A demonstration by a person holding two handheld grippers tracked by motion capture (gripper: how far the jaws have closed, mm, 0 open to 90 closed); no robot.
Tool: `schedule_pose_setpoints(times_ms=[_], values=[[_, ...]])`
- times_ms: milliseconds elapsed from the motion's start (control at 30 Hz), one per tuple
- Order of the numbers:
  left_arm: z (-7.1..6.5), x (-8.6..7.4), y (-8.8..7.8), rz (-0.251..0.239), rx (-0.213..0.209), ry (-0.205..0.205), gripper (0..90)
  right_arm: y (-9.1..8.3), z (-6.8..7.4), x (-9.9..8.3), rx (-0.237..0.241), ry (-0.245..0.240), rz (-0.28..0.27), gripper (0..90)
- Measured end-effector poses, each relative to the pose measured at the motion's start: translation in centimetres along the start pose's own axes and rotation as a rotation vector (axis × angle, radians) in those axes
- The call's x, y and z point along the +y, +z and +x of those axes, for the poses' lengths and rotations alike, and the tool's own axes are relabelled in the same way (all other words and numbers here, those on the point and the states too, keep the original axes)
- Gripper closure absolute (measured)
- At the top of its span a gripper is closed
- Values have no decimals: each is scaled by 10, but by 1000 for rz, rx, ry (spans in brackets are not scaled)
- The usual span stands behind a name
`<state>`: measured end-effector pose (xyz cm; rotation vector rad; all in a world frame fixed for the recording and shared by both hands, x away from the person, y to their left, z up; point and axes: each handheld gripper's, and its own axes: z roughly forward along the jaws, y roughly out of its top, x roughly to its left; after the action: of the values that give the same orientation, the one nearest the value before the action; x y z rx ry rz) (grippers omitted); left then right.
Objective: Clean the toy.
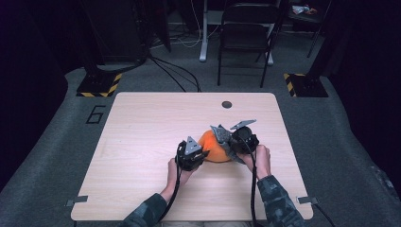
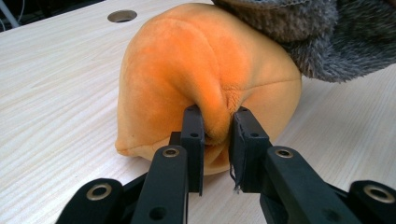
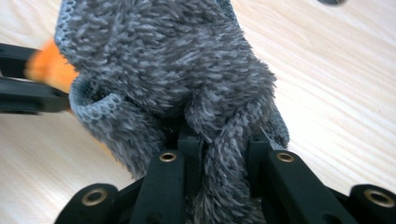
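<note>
An orange plush toy (image 1: 213, 149) lies on the wooden table (image 1: 142, 127), right of the middle. A grey fuzzy cloth (image 1: 221, 134) is draped over its right side. My left gripper (image 1: 202, 154) comes at the toy from the left. In the left gripper view my left gripper (image 2: 217, 135) is shut, pinching a fold of the orange plush (image 2: 187, 60), and the grey cloth (image 2: 322, 32) hangs over the top right. My right gripper (image 1: 232, 144) is at the toy's right. In the right gripper view my right gripper (image 3: 224, 144) is shut on a bunched fold of the grey cloth (image 3: 168, 60), beside a bit of orange plush (image 3: 49, 67).
A round cable hole (image 1: 227, 104) sits near the table's far edge. Behind the table stand a black chair (image 1: 246, 33) and two yellow-and-black striped bases (image 1: 100, 85). The left half of the table is bare wood.
</note>
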<state>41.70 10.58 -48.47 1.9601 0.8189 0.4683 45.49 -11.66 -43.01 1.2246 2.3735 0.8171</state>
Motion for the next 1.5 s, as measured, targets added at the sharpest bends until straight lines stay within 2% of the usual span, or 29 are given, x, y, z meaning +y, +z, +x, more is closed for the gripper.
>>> schedule_pose_setpoints(times_ms=[200,267,333,533,600,667,733,800,833,867,933,967,1000,1067,1100,1133,1200,1233,1267,1333,1433,1500], values=[[0,0,0,7,-7,1,769,11,-21,-13,-22,63,48,752],[0,0,0,5,-7,1,769,17,-28,-19,-20,96,69,752],[0,1,0,5,-5,4,769,24,-33,-25,4,131,81,752],[0,1,0,4,-4,4,767,43,-43,-39,4,173,138,750],[1,1,0,1,2,1,766,42,-47,-40,-1,179,150,750],[1,1,0,2,4,-5,766,34,-49,-37,-40,163,139,750],[2,1,0,2,3,-5,765,14,-50,-27,-49,170,71,751],[2,1,0,4,3,-5,764,-5,-45,-16,-23,153,-21,751],[2,1,0,4,4,-5,763,-9,-41,-12,-9,138,-42,751],[2,1,0,3,5,-5,763,-11,-32,-7,26,118,-46,750],[2,1,0,0,13,-2,756,-3,-20,-4,40,62,1,751],[2,0,0,5,10,-1,751,4,-14,-5,19,34,26,752],[2,0,0,3,11,-1,741,11,-10,-8,-2,30,25,754],[1,2,-2,-3,27,13,665,15,-13,-11,16,64,15,754],[-1,3,-3,-4,33,27,615,14,-15,-12,21,59,17,754],[-3,6,-5,0,55,57,561,13,-17,-12,27,68,17,754],[-7,9,-6,-3,87,94,432,15,-19,-13,30,82,14,754],[-7,9,-4,8,95,113,405,15,-19,-13,29,84,12,754],[-7,8,0,28,91,113,396,15,-19,-13,28,84,12,754],[-5,3,7,40,79,115,440,15,-19,-13,29,82,12,754],[-3,-1,11,30,72,123,633,15,-18,-13,25,79,16,754],[-3,-1,9,21,67,111,715,14,-16,-12,14,69,10,754]])
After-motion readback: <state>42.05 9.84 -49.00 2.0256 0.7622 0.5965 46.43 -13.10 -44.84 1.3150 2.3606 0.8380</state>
